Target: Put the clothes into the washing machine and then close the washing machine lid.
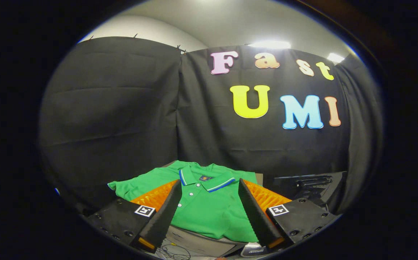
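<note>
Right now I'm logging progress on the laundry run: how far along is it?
Nothing looks done yet. The green polo shirt lies spread flat on the surface, collar toward the booth's wall, not picked up. In hand: the gripper is open, its fingers apart over the shirt's chest, one on each side of the button placket, gripping nothing. Left: grasp the shirt, put it into the washing machine and close the lid.

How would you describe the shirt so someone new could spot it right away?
Below the black cloth wall, a green polo shirt lies flat, framed between the open hand-held gripper fingers. It is the one bright green thing, with a striped collar and white buttons.
</note>
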